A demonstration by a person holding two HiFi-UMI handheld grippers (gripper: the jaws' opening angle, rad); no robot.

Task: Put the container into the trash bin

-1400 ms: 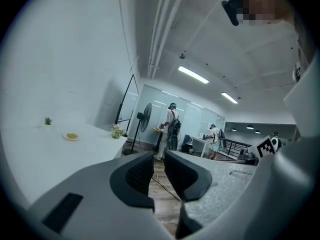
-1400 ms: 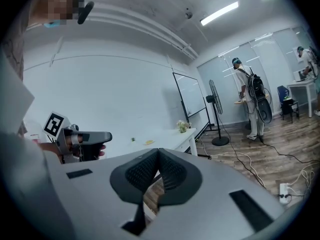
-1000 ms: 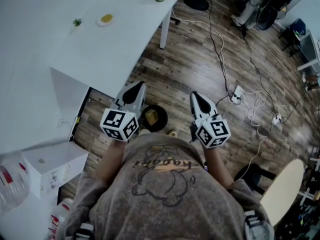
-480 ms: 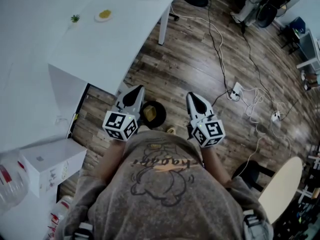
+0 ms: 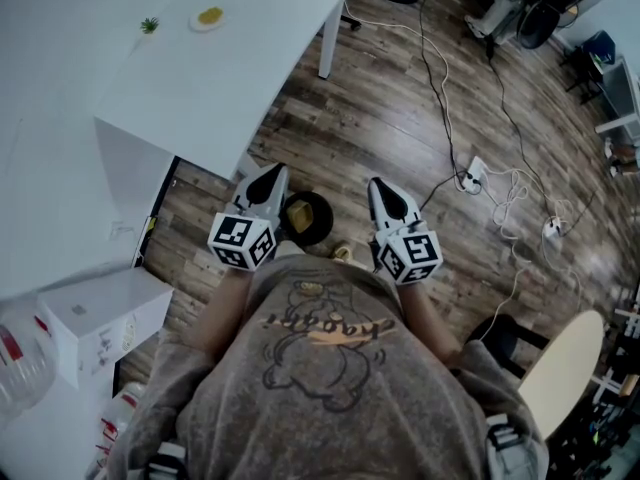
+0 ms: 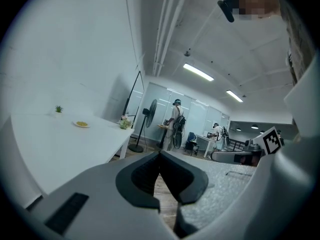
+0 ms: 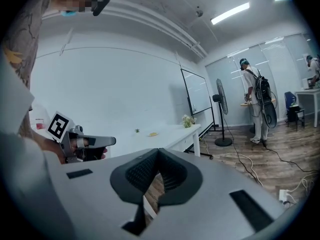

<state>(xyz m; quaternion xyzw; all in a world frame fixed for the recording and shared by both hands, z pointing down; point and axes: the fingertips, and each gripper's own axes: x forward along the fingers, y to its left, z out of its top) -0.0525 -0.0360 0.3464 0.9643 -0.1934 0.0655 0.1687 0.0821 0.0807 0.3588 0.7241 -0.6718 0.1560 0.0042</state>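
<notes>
A round black trash bin point(image 5: 318, 224) stands on the wood floor just ahead of my body. A yellowish container point(image 5: 297, 213) lies inside it. My left gripper point(image 5: 268, 178) hangs just left of the bin, and its jaws meet at the tips with nothing between them point(image 6: 160, 155). My right gripper point(image 5: 379, 188) hangs a little to the right of the bin, also shut and empty point(image 7: 158, 151). Both point forward and slightly down, side by side above the floor.
A white table point(image 5: 200, 88) stands ahead on the left with a small plate point(image 5: 209, 16) and a tiny plant point(image 5: 149, 25). Cables and a power strip point(image 5: 475, 180) trail over the floor at right. A white box point(image 5: 95, 320) sits at lower left.
Both grippers have sunk a little toward the floor and drawn slightly closer together. They stay shut. The bin and what lies in it have not moved.
</notes>
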